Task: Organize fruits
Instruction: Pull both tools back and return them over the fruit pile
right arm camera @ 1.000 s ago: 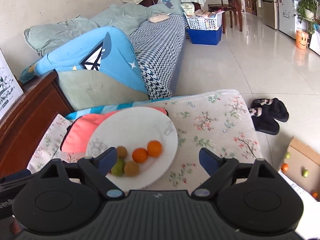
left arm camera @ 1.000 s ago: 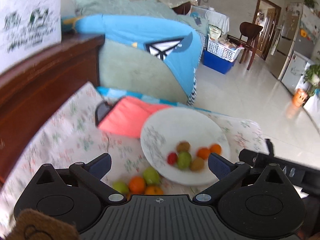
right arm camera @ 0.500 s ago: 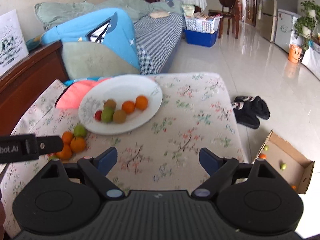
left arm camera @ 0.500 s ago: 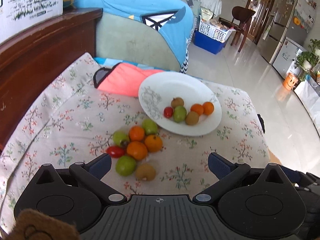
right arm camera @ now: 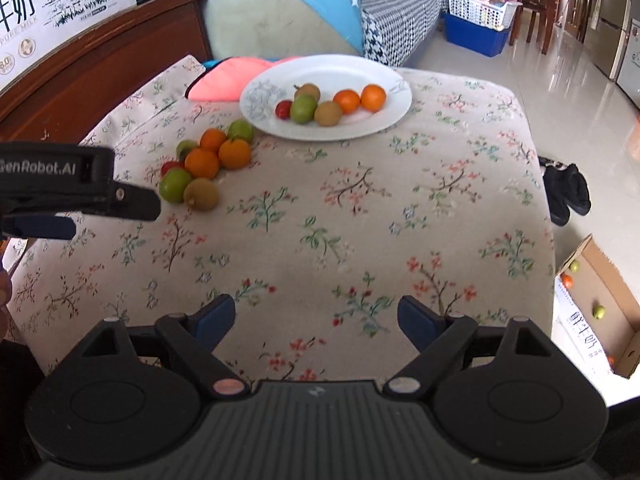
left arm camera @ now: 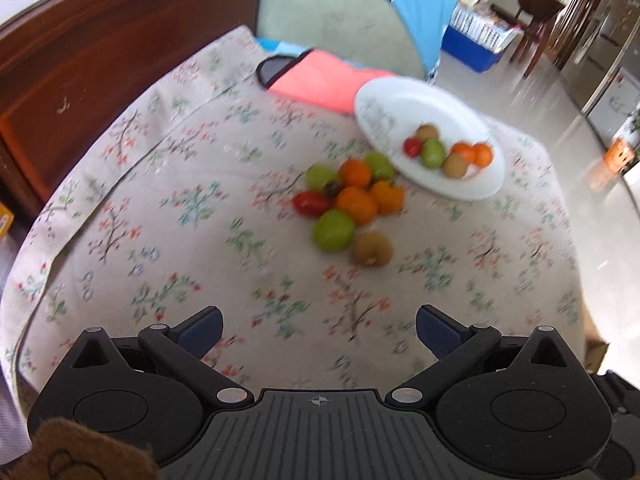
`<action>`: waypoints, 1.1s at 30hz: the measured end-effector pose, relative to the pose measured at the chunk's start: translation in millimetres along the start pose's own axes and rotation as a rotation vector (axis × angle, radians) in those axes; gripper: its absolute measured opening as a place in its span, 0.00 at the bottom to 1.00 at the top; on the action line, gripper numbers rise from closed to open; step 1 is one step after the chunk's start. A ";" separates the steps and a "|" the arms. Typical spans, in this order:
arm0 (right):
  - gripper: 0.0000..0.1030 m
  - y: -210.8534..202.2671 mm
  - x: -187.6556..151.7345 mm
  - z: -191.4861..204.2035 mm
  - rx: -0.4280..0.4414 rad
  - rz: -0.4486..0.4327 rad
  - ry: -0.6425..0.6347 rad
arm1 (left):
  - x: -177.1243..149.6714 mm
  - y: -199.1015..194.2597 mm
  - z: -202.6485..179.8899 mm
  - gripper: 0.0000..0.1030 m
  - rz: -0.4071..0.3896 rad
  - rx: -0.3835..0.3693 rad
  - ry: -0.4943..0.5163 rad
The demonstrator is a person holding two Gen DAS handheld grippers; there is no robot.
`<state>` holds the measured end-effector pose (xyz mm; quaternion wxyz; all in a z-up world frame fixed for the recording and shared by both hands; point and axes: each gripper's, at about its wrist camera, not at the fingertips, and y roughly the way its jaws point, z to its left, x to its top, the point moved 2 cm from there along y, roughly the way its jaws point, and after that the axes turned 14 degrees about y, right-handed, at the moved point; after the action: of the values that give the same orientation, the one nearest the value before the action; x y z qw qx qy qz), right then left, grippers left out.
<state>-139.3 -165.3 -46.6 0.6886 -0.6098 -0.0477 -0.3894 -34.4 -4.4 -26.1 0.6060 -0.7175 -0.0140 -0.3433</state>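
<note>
Both claws hang over the flowered surface [right arm camera: 360, 200] with nothing between their fingers. Left claw [left arm camera: 319, 330] jaws spread wide, empty; right claw [right arm camera: 316, 318] jaws spread wide too, empty. Loose fruit pile [left arm camera: 348, 200] lies on the cloth ahead of the left claw, a bit right of its centre line, well apart from the fingertips: oranges, green fruits, a red one, and a brown kiwi [left arm camera: 372, 249] nearest the claw. In the right wrist view the same pile [right arm camera: 208, 164] sits far ahead and to the left of the right claw, just beyond the left claw's finger [right arm camera: 80, 188], which pokes in from the left edge. White plate [right arm camera: 384, 80] sits past the pile, touching or just beside its far green fruit, and carries six pieces: two oranges, two kiwis, one green, one small red. Pink cloth [right arm camera: 224, 80] lies behind the plate. Cardboard box [right arm camera: 600, 304] with a few fruits on the floor at right.
</note>
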 end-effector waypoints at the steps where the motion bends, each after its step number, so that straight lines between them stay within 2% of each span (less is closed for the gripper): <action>1: 0.86 2.4 -1.8 -1.3 -0.005 0.015 0.012 | -2.3 2.2 1.3 1.00 0.014 0.012 0.003; 7: 0.86 10.1 -5.9 -12.2 -0.034 0.047 0.094 | -12.5 17.2 11.6 1.00 0.092 0.034 -0.017; 13: 0.86 2.1 0.5 -10.8 -0.041 -0.003 0.094 | -20.8 25.6 10.0 1.00 0.135 0.023 0.000; 18: 0.86 0.1 20.0 -6.1 0.034 0.016 0.099 | -24.3 23.3 3.5 1.00 0.123 0.027 0.057; 22: 0.85 4.5 33.2 0.0 0.115 0.047 0.077 | -18.7 11.4 16.9 1.00 0.050 -0.002 -0.019; 24: 0.84 7.2 36.9 6.9 0.128 0.045 0.020 | -13.5 4.5 28.0 1.00 0.000 0.014 -0.064; 29: 0.71 15.0 46.0 26.9 0.172 0.015 -0.128 | 4.9 -6.9 57.7 0.99 -0.064 0.049 -0.139; 31: 0.60 22.7 48.5 33.5 0.210 0.032 -0.148 | 11.9 -5.9 65.8 0.98 -0.079 0.058 -0.148; 33: 0.54 31.3 50.2 40.2 0.241 0.046 -0.153 | 19.6 -2.3 68.5 0.98 -0.074 0.077 -0.129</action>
<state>-69.4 -155.5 -34.5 0.7599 -0.5517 -0.1324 -0.3172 12.1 48.7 -16.2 0.6179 -0.7133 -0.0925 -0.3176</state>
